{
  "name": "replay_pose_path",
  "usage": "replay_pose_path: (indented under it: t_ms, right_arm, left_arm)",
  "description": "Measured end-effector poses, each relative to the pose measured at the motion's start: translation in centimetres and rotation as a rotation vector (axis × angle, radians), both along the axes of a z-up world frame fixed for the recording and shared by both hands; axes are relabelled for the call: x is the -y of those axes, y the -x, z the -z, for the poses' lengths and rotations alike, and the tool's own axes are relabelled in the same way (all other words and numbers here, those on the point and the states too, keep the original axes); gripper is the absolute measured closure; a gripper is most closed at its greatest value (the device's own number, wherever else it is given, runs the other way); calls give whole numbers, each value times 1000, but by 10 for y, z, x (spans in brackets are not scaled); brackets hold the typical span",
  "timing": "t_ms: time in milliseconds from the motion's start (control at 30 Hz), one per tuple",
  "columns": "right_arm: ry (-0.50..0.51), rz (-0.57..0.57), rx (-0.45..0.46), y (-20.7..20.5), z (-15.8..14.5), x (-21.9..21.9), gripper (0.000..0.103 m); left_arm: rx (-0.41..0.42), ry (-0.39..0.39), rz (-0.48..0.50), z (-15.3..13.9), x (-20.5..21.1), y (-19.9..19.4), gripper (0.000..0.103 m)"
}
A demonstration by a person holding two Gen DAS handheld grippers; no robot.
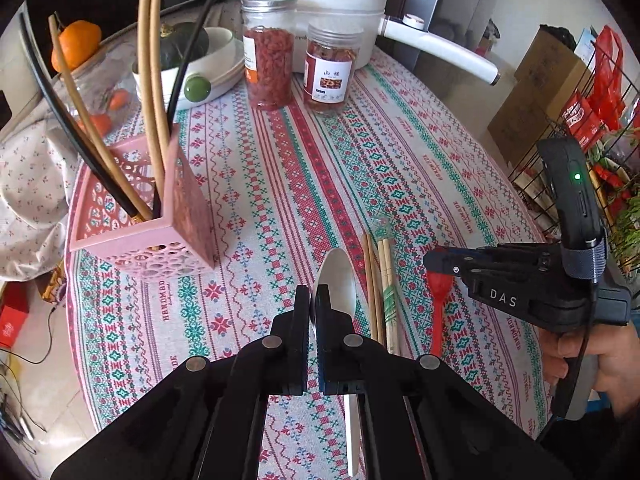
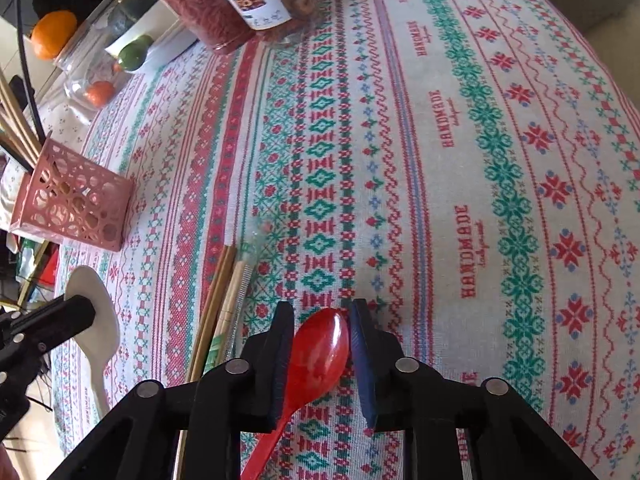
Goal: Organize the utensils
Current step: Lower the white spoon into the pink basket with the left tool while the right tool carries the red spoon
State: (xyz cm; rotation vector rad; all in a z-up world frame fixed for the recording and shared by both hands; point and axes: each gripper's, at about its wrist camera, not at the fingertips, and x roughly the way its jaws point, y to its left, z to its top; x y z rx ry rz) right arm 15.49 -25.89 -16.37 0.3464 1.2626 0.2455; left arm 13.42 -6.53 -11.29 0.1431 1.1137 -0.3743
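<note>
White spoon (image 1: 338, 280) is pinched in your left gripper (image 1: 312, 300); your right gripper (image 2: 322, 328) straddles the red spoon (image 2: 320, 352), jaws narrow, contact unclear.

Two jars (image 1: 296, 64) of dried red goods, a white pot (image 1: 320, 4) and an orange (image 1: 76, 44) stand on the patterned tablecloth (image 1: 280, 184).

The tablecloth (image 2: 460, 168) fills most of both views with an off-white ground crossed by red, green and blue cross-stitch bands and red lettering. At the left of both frames stands a pink holder (image 1: 160, 236) pierced with round holes, holding tan and black chopsticks (image 1: 150, 60); at lower centre lie a white spoon (image 1: 338, 276), a translucent red spoon (image 2: 320, 354) and pale wooden chopsticks (image 1: 380, 280). Both grippers are black; at upper left an orange fruit (image 1: 76, 42), a dark green squash (image 1: 184, 42) and clear jars (image 1: 268, 60) of red contents.
</note>
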Motion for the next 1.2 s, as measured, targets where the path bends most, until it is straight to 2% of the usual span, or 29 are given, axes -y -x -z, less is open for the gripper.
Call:
replay_pose_path:
  t_ms: [33,167,300,467,600,700,833,967,1200]
  right_arm:
    - [9,-20,3,1,1,-3,95]
    - [30,-66,23,5,-1,-12,97]
    - [71,-89,102,12,-20,-23,97]
    - [41,-67,284,20,-70,-30,98]
    - [31,-39,400,28,-102,-35,98]
    - [39,-22,463,32,-116,-38,98]
    - [28,2,508,36,-127,-35,98]
    - [14,12,526,36,-133,-33,98]
    - [8,23,543,39,-138,-30,98]
  left_arm:
    - [11,12,-5,-2,-5,3,101]
    - [81,49,-42,-12,-22,11,101]
    - [192,128,-98,-45,-45,16,101]
    - [450,188,-190,-99,-71,29,101]
    - [655,195,-262,-127,-87,31,101]
    - [769,186,-301,-139,-94,25,101]
    - [861,144,-336,-138,-96,8,101]
    - [912,83,-335,-122,-95,-9,101]
    - [916,49,-348,-86,-99,-27,101]
